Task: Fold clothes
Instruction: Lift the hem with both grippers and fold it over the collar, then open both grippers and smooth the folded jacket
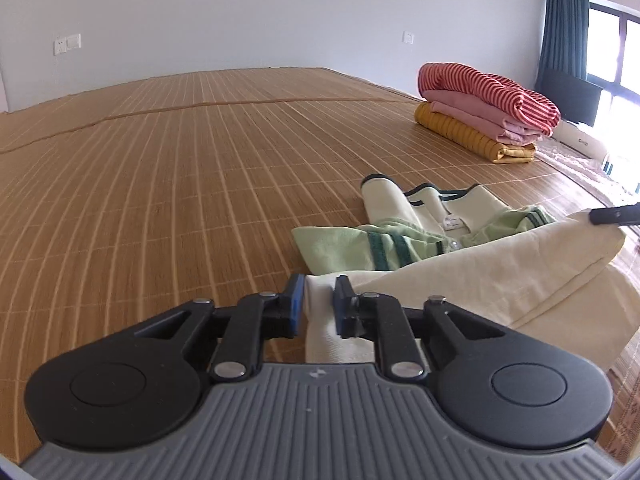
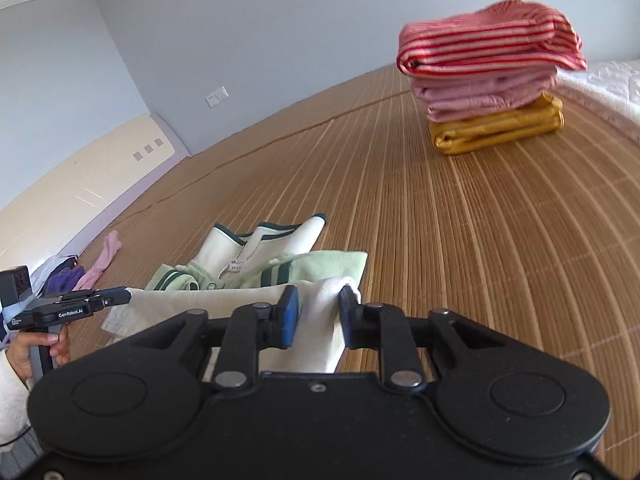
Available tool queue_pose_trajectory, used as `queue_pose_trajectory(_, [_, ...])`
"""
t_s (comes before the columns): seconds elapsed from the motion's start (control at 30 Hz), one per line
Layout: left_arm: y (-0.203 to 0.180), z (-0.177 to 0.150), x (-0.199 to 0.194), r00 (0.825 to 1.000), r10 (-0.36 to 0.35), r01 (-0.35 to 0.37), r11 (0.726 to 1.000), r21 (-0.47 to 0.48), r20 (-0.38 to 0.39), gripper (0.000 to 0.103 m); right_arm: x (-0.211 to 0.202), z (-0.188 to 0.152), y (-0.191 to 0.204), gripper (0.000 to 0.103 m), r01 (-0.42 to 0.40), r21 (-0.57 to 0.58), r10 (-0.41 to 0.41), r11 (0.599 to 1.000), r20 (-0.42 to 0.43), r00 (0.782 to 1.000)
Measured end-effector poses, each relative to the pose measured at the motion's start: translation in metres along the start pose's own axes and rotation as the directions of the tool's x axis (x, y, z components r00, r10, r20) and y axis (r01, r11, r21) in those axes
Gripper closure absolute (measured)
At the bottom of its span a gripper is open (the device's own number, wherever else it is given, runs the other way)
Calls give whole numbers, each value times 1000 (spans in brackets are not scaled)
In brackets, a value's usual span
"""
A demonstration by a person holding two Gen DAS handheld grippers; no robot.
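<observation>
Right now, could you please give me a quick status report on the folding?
Left gripper and right gripper both shut on cream shirt with green-striped sleeves, hem lifted. Folded stack, red-striped on top, clear beyond on bamboo mat.

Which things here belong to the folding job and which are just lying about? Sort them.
In the job:
- cream shirt, held at its hem
- left gripper, shut on it
- right gripper, shut on it
- folded stack
- bamboo mat

Lying about:
- curtain
- wall switch
- loose clothes at the mat's edge, maybe next
</observation>
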State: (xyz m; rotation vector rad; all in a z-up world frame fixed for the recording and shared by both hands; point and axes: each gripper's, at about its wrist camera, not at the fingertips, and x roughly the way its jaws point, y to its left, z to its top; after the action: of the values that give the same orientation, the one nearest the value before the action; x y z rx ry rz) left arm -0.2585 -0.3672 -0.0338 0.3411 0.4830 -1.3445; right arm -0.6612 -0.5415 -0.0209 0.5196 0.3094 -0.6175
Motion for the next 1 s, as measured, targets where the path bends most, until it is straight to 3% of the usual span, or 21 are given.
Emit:
queue_pose_trajectory(0.03, [3, 0, -3, 1000, 20, -20, 1000, 1, 15, 55, -5, 0, 2, 54, 32, -34, -31, 999, 24, 999])
queue_pose_trajectory(0.13, [9, -1, -12, 997, 67, -67, 998, 7, 42, 53, -19, -2, 7, 55, 64, -88, -59, 994, 61, 996])
queue_pose_trajectory(0.2, [9, -3, -22, 998, 45, -45, 999, 4, 43, 52, -24, -7, 14, 55, -64, -110, 67, 992, 25, 997])
queue_pose_trajectory(0.3, [-7, -8, -43, 997, -8, 2, 997, 77, 76, 52, -23, -20, 33, 55, -251, -153, 242, 956, -74, 967])
queue_pose_trajectory(0.4, [-32, -13, -54, 994, -67, 49, 980, 191, 84, 48, -5, -36, 55, 56, -326, -168, 291, 930, -206, 934])
queue_pose_trajectory(0.5, [-55, -18, -61, 987, -119, 88, 962, 257, 106, 47, 11, -41, 68, 56, -314, -191, 262, 930, -254, 931])
queue_pose_trajectory(0.7, [-74, -24, -56, 972, -224, 199, 943, 266, 70, 43, 41, -30, 72, 56, -270, -155, 232, 950, -224, 946])
queue_pose_trajectory(0.83, [-85, -31, -54, 965, -259, 235, 924, 303, 42, 43, 48, 0, 71, 56, -171, -264, 160, 949, -62, 985])
queue_pose_trajectory(0.93, [-95, -37, -51, 956, -293, 272, 902, 335, 13, 39, 40, 10, 44, 52, -57, -198, 79, 978, 100, 992])
queue_pose_trajectory(1.0, [-101, -40, -49, 952, -307, 290, 888, 357, -10, 38, 33, 13, 25, 48, -33, -128, 46, 991, 106, 993])
